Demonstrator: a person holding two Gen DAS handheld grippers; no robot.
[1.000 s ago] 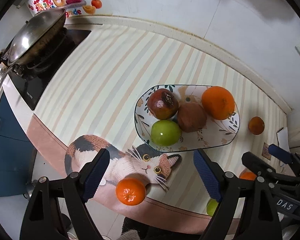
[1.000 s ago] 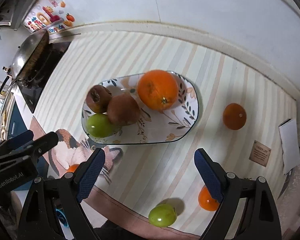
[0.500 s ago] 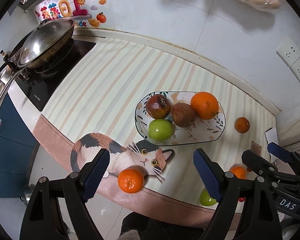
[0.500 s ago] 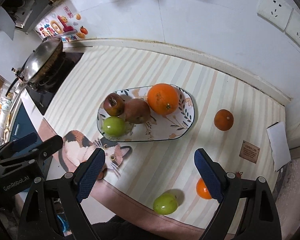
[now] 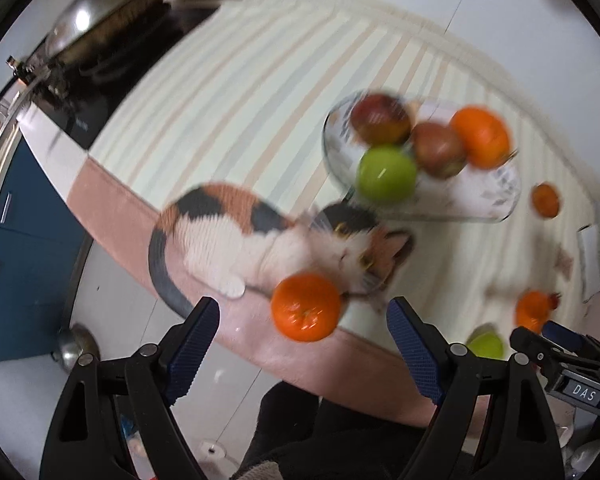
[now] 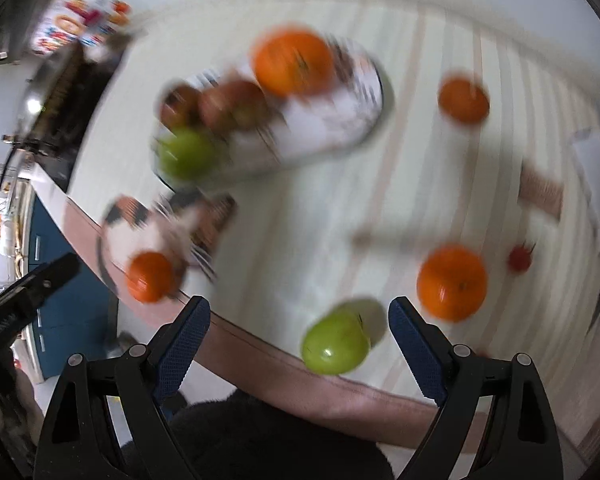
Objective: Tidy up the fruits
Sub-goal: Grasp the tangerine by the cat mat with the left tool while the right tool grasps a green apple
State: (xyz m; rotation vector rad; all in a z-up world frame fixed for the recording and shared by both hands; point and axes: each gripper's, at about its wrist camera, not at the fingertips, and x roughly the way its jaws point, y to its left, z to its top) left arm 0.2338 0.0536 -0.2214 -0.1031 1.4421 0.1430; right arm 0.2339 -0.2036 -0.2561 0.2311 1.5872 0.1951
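- Both grippers' blue-padded fingers (image 5: pixel 194 344) spread wide, nothing between: left gripper (image 5: pixel 302 344), right gripper (image 6: pixel 298 344).
- I've dropped both closer than a second ago; small orange mandarin (image 5: pixel 306 307) at mat's front edge now near left, round green apple (image 6: pixel 335 343) near right.
- Patterned oval plate (image 5: pixel 496 196) mid-mat, already holding fruit; other loose oranges beside, path clear.

Both wrist cameras look steeply down from above the counter's near edge. The left sits further left; both share the plate (image 5: pixel 500 208) (image 6: pixel 364 120).

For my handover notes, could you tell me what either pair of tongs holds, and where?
Nothing is held: the left tongs and right tongs both stand open above the fruit.
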